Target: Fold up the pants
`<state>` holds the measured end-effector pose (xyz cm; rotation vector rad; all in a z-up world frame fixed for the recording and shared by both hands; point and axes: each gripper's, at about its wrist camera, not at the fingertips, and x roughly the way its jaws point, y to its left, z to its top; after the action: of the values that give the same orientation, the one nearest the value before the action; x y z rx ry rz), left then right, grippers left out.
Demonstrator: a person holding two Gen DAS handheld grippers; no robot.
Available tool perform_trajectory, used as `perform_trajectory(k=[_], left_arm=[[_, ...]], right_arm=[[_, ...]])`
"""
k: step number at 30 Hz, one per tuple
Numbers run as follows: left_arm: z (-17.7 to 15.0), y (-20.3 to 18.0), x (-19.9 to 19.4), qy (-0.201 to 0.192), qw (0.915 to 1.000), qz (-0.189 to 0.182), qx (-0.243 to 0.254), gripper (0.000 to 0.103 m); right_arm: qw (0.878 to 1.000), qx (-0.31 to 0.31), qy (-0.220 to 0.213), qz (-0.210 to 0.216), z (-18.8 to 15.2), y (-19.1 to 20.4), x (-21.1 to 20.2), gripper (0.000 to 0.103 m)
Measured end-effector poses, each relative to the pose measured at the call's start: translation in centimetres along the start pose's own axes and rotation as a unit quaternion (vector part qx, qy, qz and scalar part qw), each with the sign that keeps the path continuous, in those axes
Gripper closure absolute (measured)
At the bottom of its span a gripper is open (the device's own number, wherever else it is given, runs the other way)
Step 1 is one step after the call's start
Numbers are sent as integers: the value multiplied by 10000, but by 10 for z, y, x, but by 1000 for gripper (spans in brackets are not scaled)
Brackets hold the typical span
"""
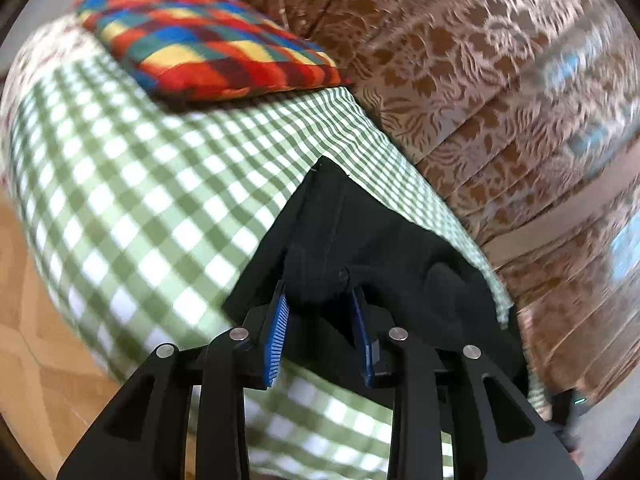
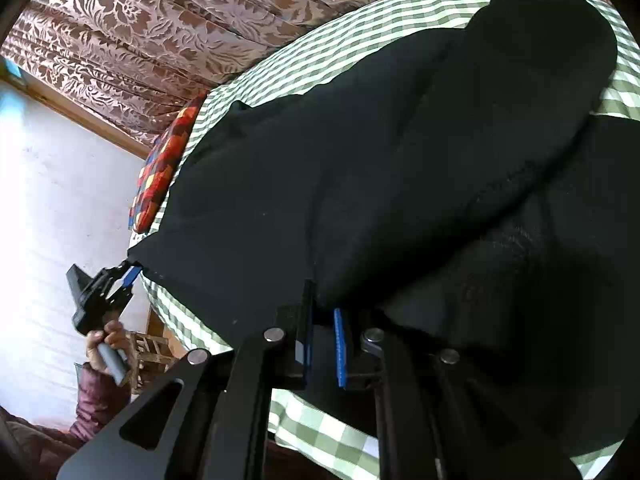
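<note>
Black pants lie spread over a bed with a green-and-white checked sheet. My right gripper is shut on their near edge, with cloth pinched between the blue pads. In the left wrist view a corner of the pants lies on the sheet. My left gripper stands with its jaws apart, and a bunched fold of black cloth sits loosely between the tips. The right wrist view shows the left gripper at the pants' far left corner, held by a hand.
A multicoloured checked pillow rests at the head of the bed, also seen as the pillow. A brown floral curtain hangs behind the bed. Wooden floor runs beside it. A white wall and a wicker crate are at the left.
</note>
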<state>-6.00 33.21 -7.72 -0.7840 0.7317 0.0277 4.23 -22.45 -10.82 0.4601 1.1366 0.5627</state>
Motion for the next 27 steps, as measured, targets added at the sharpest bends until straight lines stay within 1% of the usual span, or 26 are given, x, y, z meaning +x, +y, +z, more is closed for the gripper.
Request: perform_trajectory(k=[1,2,3,5,8,11,12,13,14,15,17,19,20,23,25,27], left_arm=[[-1,3,-4,-7,9998,-126,-166,70],[-3,6,-8,-14,9990,-276,-342,61],[-5,8,-12,-45,9973,-484,-553,58],[-6,5,-18,-116,9947,-734,-712,58],[-5,-2,-11,-46,9928,-866,-829,49],[0,-8,8,69,9938,-606,-926,49],[2,-8,12,71,9941,-530,-943,51],[5,-9,17,85,9953,-316,-911,60],[8,-12,21,100,9967,-108,-804,88],[11,-17,24,107,9977,8,-676,96],[17,-34,19,-73,9996,10,-277,98],[18,-47,11,-186,9997,57,136,98],[17,-48,9,-197,9995,71,248,98],[8,-35,12,-35,9990,261,351,98],[1,-24,18,81,9986,417,306,98],[-4,-15,23,147,9984,486,238,98]], right_arm=[[10000,-28,-3,-3,1,0,0,95],[10000,-31,-1,-9,3,-1,2,95],[10000,-34,1,-9,3,-2,1,95],[10000,-58,0,-10,3,-3,1,95],[10000,-38,-12,12,2,-2,2,95],[10000,-44,-36,12,1,0,0,95],[10000,-69,-53,-1,1,1,-1,95],[9999,-98,-91,-20,2,3,-4,95],[9999,-96,-127,-8,3,4,-6,96],[9998,-104,-184,37,5,6,-11,96],[9992,-232,-321,98,5,15,-24,96],[9984,-389,-403,82,2,22,-38,96],[9983,-417,-409,85,-1,22,-43,96],[9987,-445,-256,66,-17,23,-45,96],[9990,-438,-118,10,-27,21,-37,96],[9993,-376,8,-61,-31,19,-26,96]])
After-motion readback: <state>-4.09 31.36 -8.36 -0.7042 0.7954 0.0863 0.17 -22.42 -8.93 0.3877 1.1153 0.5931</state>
